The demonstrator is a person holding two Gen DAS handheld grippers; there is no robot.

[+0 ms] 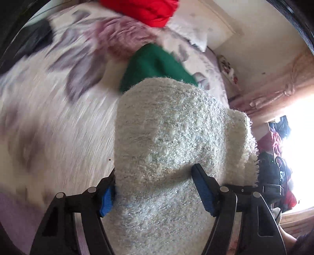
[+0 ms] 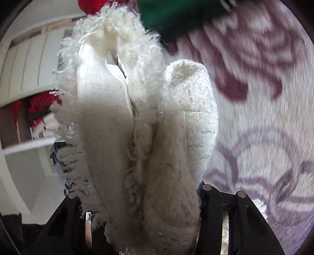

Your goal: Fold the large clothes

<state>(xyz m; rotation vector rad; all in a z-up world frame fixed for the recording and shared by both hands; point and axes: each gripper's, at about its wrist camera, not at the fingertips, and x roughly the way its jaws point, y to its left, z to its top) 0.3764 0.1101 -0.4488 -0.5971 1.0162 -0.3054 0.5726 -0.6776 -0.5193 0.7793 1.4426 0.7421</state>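
white knit garment (image 1: pixel 168 137) held bunched above the bed (image 1: pixel 58 121), likely lifted for spreading before folding | left hand-held gripper (image 1: pixel 157 188) clamped on its fabric | right hand-held gripper (image 2: pixel 141 211) clamped on another bunch | counted nearby: one green garment (image 1: pixel 155 66), one red garment (image 1: pixel 149 11)

— Where does the sweater (image 1: pixel 168 137) sit for me?

— Bunched between the fingers (image 1: pixel 204 190) of my left gripper (image 1: pixel 157 194), draping forward over them. The bed cover (image 1: pixel 49 121) lies below and to the left.

— Behind it?

— A second garment (image 1: pixel 155 66) lies on the bed just beyond it; a third (image 1: pixel 153 11) farther back.

— And my right gripper (image 2: pixel 149 206)?

— The sweater (image 2: pixel 137 127) fills it too. The bed cover (image 2: pixel 265 137) lies to its right, a wall (image 2: pixel 25 64) to its left.
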